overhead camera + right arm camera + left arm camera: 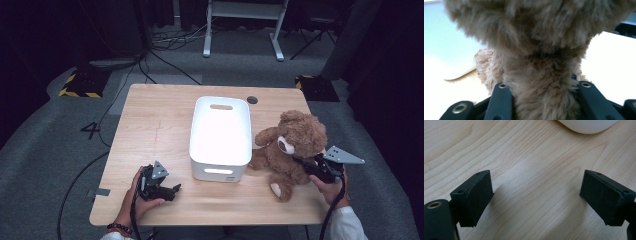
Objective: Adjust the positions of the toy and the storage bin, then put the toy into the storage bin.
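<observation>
On the pale wooden table (150, 130), the left gripper (172, 190) rests at 7 o'clock, jaws apart. A white bin (221, 137) sits centre. At 4 o'clock, a fluffy brown teddy bear (290, 147) sits upright against it, the right gripper (306, 165) clamped on its body.

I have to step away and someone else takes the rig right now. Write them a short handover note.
Right gripper: jaws closed around the teddy bear just below its head; the right gripper view shows fur pressed between them.
Left gripper: open, holding nothing, low over the table near the front left.
White bin: mid-table, nothing seen in it; the bear sits on the table against its right side.
Done: bear gripped.
Left: probably lift the bear into the bin, then release.
</observation>
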### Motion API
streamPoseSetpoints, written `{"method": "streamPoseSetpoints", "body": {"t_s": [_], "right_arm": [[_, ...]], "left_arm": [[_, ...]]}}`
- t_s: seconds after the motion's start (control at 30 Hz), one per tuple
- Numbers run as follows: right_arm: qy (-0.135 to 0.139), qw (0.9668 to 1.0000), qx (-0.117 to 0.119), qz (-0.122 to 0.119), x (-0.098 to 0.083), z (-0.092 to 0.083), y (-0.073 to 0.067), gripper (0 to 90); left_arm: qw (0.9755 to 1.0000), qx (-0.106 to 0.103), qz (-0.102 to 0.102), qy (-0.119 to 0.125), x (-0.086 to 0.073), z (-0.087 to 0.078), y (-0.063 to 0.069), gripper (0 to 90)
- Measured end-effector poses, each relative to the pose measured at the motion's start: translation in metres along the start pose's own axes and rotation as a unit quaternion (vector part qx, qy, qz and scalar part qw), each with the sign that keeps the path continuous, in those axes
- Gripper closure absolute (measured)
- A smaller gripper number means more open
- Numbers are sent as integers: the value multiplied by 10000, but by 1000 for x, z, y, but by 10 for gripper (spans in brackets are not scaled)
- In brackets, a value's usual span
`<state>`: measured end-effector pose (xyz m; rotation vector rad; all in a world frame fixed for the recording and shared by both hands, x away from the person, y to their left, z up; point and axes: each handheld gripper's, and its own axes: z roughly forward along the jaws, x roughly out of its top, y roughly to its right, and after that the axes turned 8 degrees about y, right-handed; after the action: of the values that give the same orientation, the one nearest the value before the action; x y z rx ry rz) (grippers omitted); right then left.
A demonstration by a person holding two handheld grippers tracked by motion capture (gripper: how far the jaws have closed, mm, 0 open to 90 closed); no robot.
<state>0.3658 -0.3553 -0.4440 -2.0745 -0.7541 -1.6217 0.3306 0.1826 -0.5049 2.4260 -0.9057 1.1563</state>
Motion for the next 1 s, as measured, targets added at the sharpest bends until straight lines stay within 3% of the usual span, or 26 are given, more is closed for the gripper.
{"method": "streamPoseSetpoints", "body": {"t_s": [0.07, 0.4, 1.0], "right_arm": [[12, 10000, 3, -18, 1, 0, -1, 650], [41, 10000, 19, -19, 2, -2, 1, 657], [354, 9993, -95, -7, 13, -13, 1, 658]], "left_arm": [[10000, -45, -84, -24, 0, 0, -2, 113], [10000, -45, -82, -25, 0, 0, -2, 114], [9999, -46, -87, -23, 0, 0, -2, 114]]}}
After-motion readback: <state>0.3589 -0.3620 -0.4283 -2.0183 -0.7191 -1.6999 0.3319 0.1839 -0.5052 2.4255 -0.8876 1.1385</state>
